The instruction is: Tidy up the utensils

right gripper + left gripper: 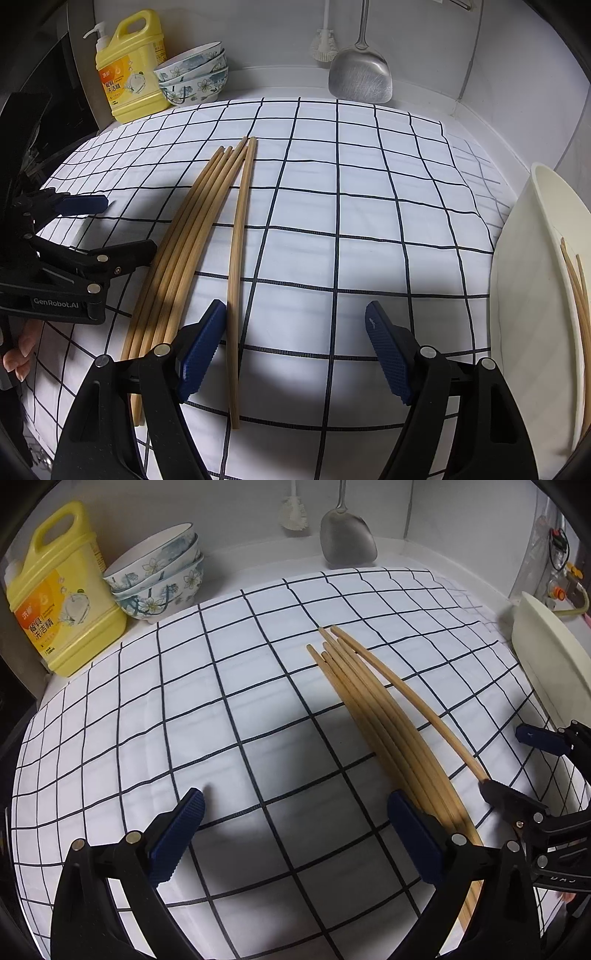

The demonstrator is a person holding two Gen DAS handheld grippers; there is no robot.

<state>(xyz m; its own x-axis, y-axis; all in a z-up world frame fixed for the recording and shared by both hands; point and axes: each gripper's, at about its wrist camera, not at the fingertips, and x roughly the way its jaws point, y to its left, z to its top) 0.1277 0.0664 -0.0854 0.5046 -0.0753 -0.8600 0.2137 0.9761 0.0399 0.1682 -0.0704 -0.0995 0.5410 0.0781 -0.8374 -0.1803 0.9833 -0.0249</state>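
Note:
Several wooden chopsticks (pixel 369 716) lie bundled on the checked cloth (pixel 184 709), just outside the right finger of my left gripper (pixel 295 795), which is open with nothing between its pads. One single chopstick (pixel 236 277) lies apart from the bundle (pixel 177 258). It sits between the fingers of my right gripper (pixel 295 307), close beside the left pad (pixel 201 350); the jaws stand wide and do not press on it. The left gripper (pixel 125 225) shows at the left of the right wrist view, its nearer finger beside the bundle. The right gripper (pixel 502 758) shows at the right of the left wrist view.
A cream tub (pixel 524 295) at the right edge holds a few chopsticks (pixel 576 295). At the back stand a yellow detergent bottle (pixel 129 70) and stacked floral bowls (pixel 192 74). A steel spatula (pixel 360 77) and a brush (pixel 323 44) hang on the wall.

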